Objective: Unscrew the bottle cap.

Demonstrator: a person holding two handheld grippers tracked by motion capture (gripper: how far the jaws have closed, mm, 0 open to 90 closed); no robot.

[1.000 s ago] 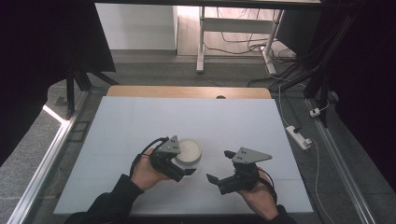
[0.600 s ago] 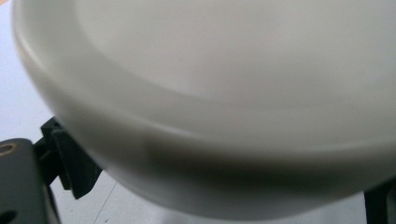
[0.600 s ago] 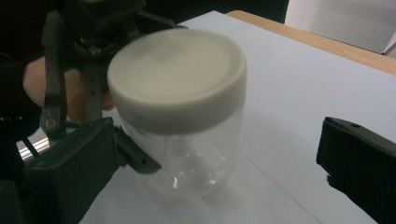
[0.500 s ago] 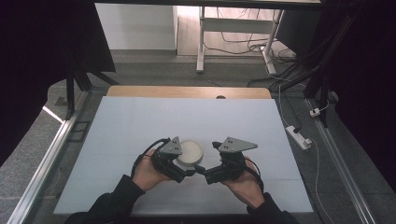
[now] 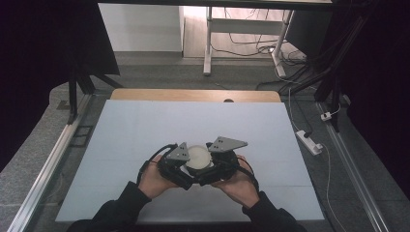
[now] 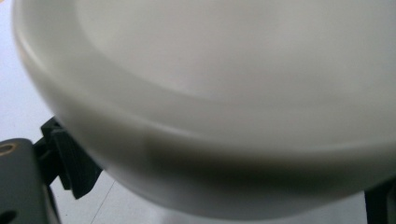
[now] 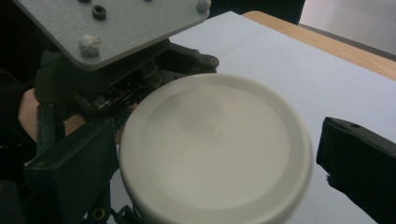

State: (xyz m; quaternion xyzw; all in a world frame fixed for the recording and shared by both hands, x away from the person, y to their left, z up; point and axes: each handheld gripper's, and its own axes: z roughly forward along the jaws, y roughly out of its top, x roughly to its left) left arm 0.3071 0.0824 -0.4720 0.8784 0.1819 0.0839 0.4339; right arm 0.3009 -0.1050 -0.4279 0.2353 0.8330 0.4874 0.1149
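Both grippers (image 5: 198, 174) flanking white lid (image 5: 198, 157), flat side up

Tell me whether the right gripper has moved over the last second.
Yes. In the high view the right gripper has shifted left across the white table, closing on the white lid held by the left gripper.

- A pale, blue-white worktop (image 5: 145, 135) is seen from the high view, its surface smooth and matte.
- A strip of bare light wood (image 5: 193, 95) is left uncovered along the far edge.
- A small dark notch (image 5: 228, 101) is seen in the middle of that wooden strip.
- A round white lidded container (image 5: 198, 157) is seen at the near middle of the worktop; whether it rests on the surface or is lifted cannot be told.
- The rest of the pale surface is seen around it on every side.
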